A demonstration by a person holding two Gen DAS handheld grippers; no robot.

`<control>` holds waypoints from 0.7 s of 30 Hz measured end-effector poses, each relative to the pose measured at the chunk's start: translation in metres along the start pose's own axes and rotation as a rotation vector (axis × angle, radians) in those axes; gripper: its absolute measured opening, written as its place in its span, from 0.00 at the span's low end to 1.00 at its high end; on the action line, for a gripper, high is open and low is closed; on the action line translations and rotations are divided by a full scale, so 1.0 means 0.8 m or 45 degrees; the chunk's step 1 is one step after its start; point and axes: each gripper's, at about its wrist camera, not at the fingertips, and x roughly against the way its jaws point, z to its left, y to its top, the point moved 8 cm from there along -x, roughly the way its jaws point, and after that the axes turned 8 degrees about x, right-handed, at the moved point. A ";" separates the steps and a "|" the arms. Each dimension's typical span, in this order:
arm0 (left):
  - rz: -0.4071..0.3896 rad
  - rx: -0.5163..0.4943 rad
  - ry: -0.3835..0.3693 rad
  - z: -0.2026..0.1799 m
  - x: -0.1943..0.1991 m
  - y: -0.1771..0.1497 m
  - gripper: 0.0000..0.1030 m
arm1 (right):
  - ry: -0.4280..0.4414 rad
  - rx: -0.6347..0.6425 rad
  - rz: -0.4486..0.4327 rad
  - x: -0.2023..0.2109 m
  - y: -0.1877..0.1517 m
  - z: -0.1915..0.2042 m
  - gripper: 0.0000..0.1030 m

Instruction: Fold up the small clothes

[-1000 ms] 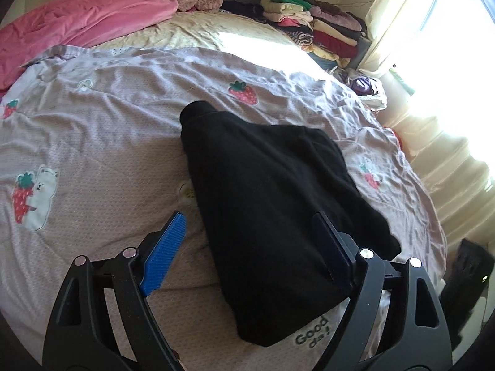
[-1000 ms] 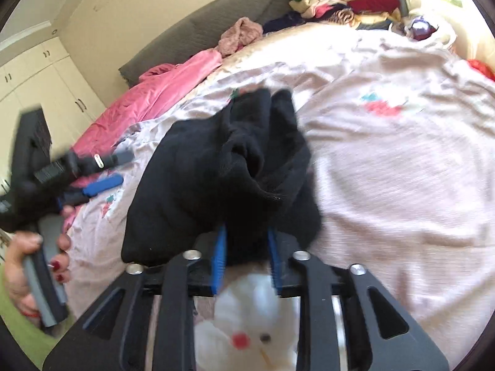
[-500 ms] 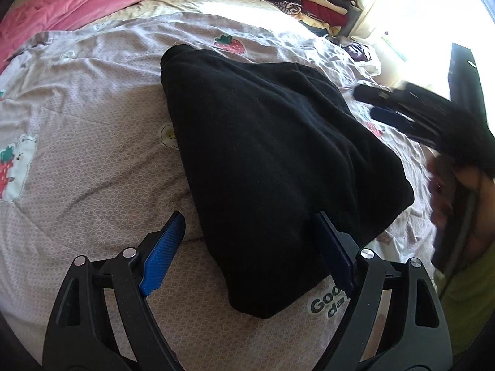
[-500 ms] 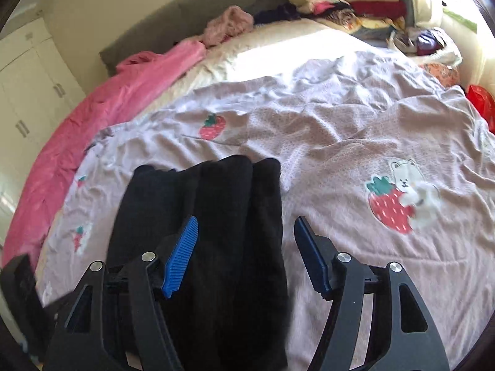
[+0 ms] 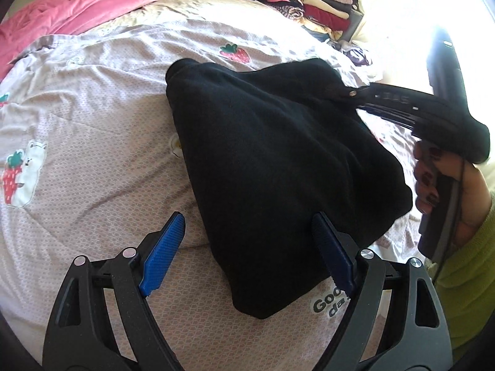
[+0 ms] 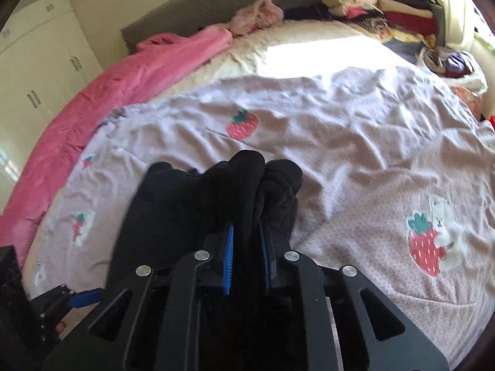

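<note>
A black garment (image 5: 278, 167) lies folded on the lilac strawberry-print bedspread (image 5: 92, 108). My left gripper (image 5: 247, 247) is open, its blue pads on either side of the garment's near end, just above it. My right gripper (image 6: 247, 247) is shut on a bunched fold of the black garment (image 6: 191, 210) at its right edge. It also shows in the left wrist view (image 5: 365, 99), reaching in from the right with the hand behind it.
A pink blanket (image 5: 77, 9) lies at the back left of the bed. A stack of folded clothes (image 5: 309, 6) stands at the back right by a bright window. White wardrobe doors (image 6: 40, 71) are at the left.
My right gripper, open over the garment half a second ago, has shut on its fold. My left gripper has stayed open over the near end.
</note>
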 end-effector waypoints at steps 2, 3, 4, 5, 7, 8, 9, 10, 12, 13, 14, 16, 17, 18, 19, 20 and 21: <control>-0.005 0.010 0.002 0.003 0.002 0.003 0.74 | 0.062 0.017 -0.052 0.012 0.008 0.010 0.13; -0.004 0.012 0.005 0.006 0.003 0.003 0.74 | 0.081 0.018 -0.067 0.014 0.011 0.011 0.13; -0.002 0.013 0.008 0.007 0.004 0.003 0.74 | 0.105 0.003 -0.078 0.014 0.012 0.010 0.13; -0.006 0.014 0.014 0.009 0.005 0.004 0.74 | 0.109 -0.012 -0.078 0.012 0.011 0.006 0.13; -0.010 0.023 0.017 0.013 0.008 0.004 0.74 | 0.090 -0.057 -0.038 -0.002 0.003 -0.010 0.13; -0.011 0.027 0.021 0.015 0.008 0.004 0.74 | 0.080 -0.091 -0.016 -0.011 -0.005 -0.020 0.13; -0.011 0.029 0.019 0.016 0.009 0.004 0.74 | 0.065 -0.126 0.010 -0.019 -0.012 -0.031 0.13; -0.011 0.029 0.015 0.016 0.009 0.003 0.74 | 0.059 -0.148 0.020 -0.024 -0.017 -0.037 0.13; -0.012 0.025 0.014 0.015 0.010 0.003 0.74 | 0.047 -0.183 0.017 -0.029 -0.026 -0.047 0.13; -0.012 0.021 0.017 0.015 0.010 0.002 0.74 | 0.041 -0.183 0.010 -0.029 -0.028 -0.047 0.14; -0.010 0.020 0.020 0.015 0.009 0.003 0.74 | 0.029 -0.171 0.004 -0.028 -0.028 -0.045 0.15; -0.009 0.025 0.017 0.016 0.009 0.003 0.74 | -0.003 -0.133 0.003 -0.026 -0.028 -0.041 0.17; -0.008 0.026 0.018 0.016 0.009 0.003 0.74 | -0.019 -0.114 0.003 -0.025 -0.027 -0.038 0.18; -0.007 0.027 0.018 0.017 0.009 0.003 0.74 | -0.029 -0.104 0.004 -0.022 -0.027 -0.036 0.21; -0.009 0.028 0.018 0.017 0.009 0.003 0.74 | -0.035 -0.096 0.003 -0.019 -0.027 -0.034 0.21; -0.008 0.030 0.017 0.017 0.008 0.005 0.74 | -0.041 -0.083 -0.003 -0.015 -0.026 -0.031 0.21; -0.008 0.031 0.016 0.018 0.007 0.006 0.74 | -0.048 -0.071 -0.008 -0.010 -0.025 -0.029 0.22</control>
